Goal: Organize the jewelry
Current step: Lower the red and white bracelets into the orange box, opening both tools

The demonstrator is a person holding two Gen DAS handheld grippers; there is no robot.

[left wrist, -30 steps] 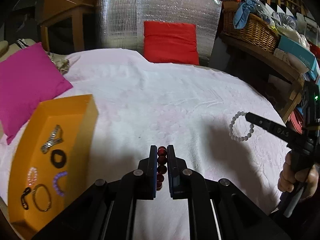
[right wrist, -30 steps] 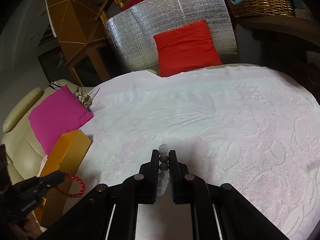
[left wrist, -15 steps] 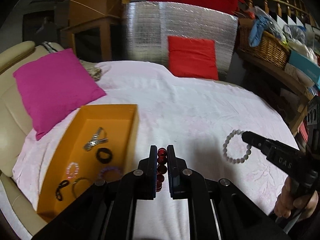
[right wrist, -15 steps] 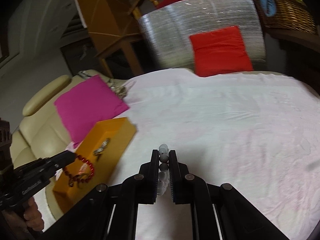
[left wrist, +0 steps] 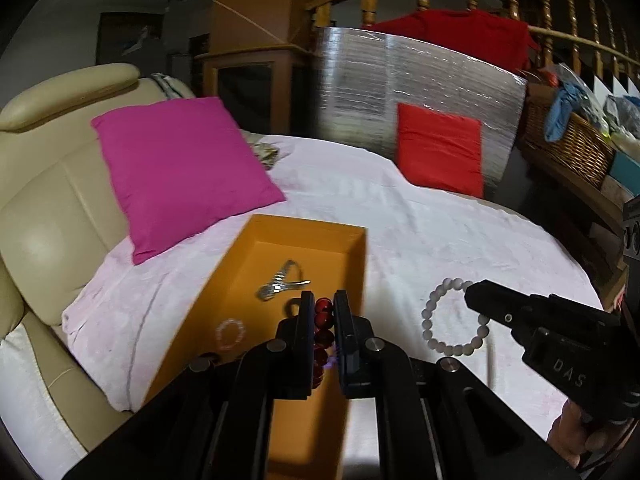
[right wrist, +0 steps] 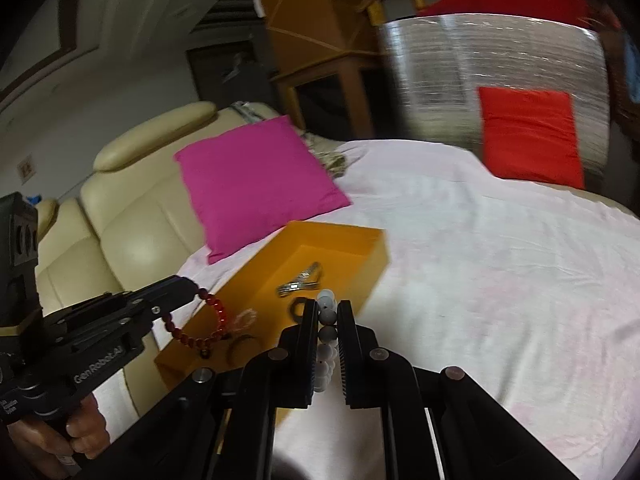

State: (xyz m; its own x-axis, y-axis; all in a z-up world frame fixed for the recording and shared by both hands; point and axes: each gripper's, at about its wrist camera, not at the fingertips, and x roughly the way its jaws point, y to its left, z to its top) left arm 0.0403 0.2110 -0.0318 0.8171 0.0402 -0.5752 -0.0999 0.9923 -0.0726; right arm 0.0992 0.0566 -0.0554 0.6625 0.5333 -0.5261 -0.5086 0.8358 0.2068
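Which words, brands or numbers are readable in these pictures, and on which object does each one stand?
"DAS": on the body of the right gripper, seen from the left wrist.
"GenRobot.AI": on the body of the left gripper, seen from the right wrist.
Smaller print below "GenRobot.AI" is too blurred to read.

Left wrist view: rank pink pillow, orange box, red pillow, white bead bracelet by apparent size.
1-2. pink pillow and orange box: similar, box is nearer, so unsure.
3. red pillow, farther back.
4. white bead bracelet, held by the right gripper.
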